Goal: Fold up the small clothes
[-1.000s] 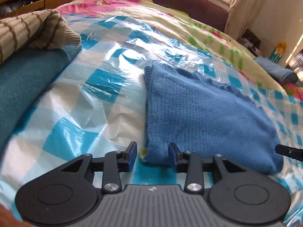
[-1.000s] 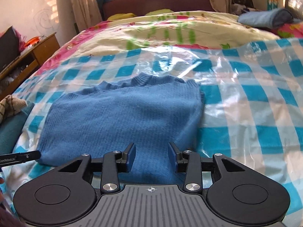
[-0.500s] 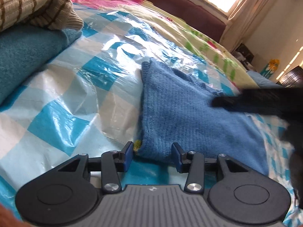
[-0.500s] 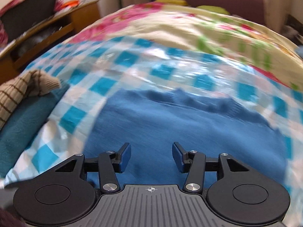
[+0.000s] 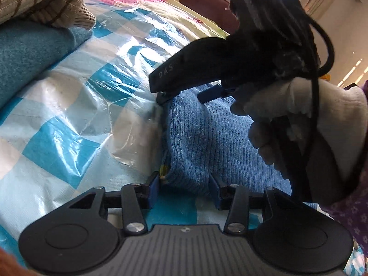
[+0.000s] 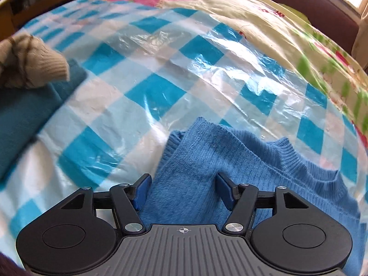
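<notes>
On the left of the bed (image 6: 161,53), a striped beige knit (image 5: 41,2) lies on a teal garment (image 5: 27,55). The blue sweater (image 5: 207,138) lies further right on the checked plastic sheet. The left claw (image 5: 184,187) is partly open, straddling the sweater's near left corner without pinching it. The right claw (image 6: 182,189), in a gloved hand (image 5: 306,119), is opening wide over the far left edge, knit between its jaws, nothing gripped. Best to close both claws on all layers at that edge before lifting, keeping both corners level.
</notes>
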`<state>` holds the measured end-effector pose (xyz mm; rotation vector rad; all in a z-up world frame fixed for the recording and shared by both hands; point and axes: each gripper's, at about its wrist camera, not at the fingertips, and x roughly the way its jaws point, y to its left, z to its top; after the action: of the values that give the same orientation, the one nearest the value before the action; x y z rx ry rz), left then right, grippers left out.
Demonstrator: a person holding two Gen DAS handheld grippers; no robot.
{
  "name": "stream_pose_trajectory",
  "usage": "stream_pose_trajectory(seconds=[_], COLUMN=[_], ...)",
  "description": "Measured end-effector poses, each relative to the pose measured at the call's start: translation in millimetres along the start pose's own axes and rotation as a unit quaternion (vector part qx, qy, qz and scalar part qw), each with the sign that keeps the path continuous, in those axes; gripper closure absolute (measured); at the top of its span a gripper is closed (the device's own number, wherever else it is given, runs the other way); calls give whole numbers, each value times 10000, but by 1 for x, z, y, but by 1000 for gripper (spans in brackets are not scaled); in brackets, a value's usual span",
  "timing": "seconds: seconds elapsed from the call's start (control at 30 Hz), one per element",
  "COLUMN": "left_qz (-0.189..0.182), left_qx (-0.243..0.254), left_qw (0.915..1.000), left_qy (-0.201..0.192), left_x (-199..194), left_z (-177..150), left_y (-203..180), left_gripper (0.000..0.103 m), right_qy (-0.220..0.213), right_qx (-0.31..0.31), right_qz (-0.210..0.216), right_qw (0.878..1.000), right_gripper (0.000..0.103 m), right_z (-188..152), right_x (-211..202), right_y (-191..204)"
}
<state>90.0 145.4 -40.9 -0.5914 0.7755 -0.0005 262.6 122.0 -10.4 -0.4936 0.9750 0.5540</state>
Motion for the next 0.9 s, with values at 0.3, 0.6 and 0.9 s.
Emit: stream_pose_trajectory(seconds=[0.3, 0.6, 0.9], left_qz=[362, 399, -4], left_qx=[241, 468, -127], left_qw=[9986, 9973, 9994], left_qy=[-299, -393, -324], left_x=[-7, 7, 15], left_z=[-5, -9, -3], left_y=[-10, -26, -8], left_gripper=[37, 30, 79], right_qy=[-166, -392, -325], right_qx=[608, 1032, 1285], right_qz=[416, 773, 908], right_qw=[9971, 9909, 9870], right_gripper=[89, 90, 90], right_z=[-4, -13, -16], right_x=[-21, -38, -42], right_y=[-33, -57, -72])
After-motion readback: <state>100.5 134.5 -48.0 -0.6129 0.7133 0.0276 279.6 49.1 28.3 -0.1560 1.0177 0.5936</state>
